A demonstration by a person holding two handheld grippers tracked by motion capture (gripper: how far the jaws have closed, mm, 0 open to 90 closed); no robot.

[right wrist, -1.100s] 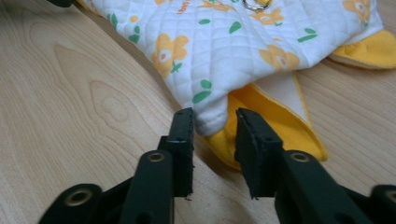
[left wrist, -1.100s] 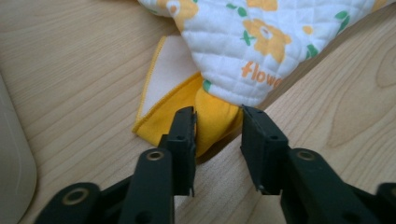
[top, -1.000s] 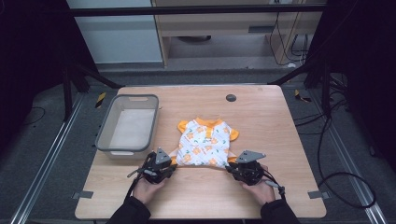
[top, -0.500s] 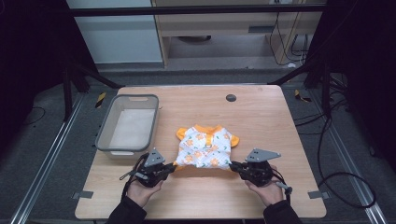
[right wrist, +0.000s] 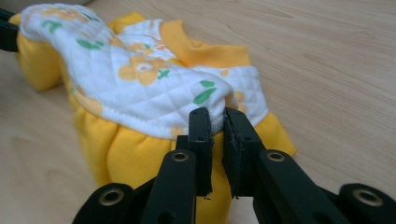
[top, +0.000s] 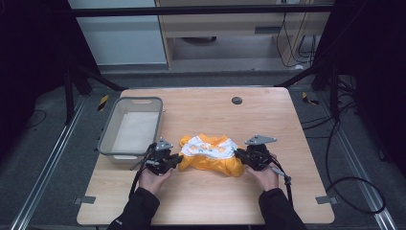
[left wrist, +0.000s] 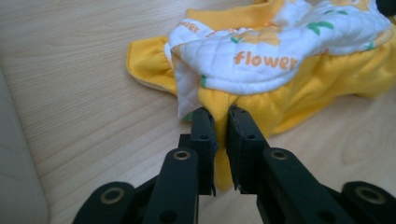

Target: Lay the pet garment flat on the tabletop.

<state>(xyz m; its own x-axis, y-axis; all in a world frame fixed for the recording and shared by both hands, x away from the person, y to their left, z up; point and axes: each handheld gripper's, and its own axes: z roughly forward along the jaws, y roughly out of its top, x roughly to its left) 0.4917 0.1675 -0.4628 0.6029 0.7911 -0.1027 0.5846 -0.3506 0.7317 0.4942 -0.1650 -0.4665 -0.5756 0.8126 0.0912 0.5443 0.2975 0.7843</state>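
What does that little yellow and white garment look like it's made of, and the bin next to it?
Garment: soft cloth, probably; the white part shows quilted stitching with a matte print, the yellow part looks fleecy and gathered. Bin: likely grey plastic, with smooth, slightly see-through walls.

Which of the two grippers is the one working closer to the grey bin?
The left gripper, clamped on the small garment's left edge beside the grey bin; the right gripper holds the garment's far edge.
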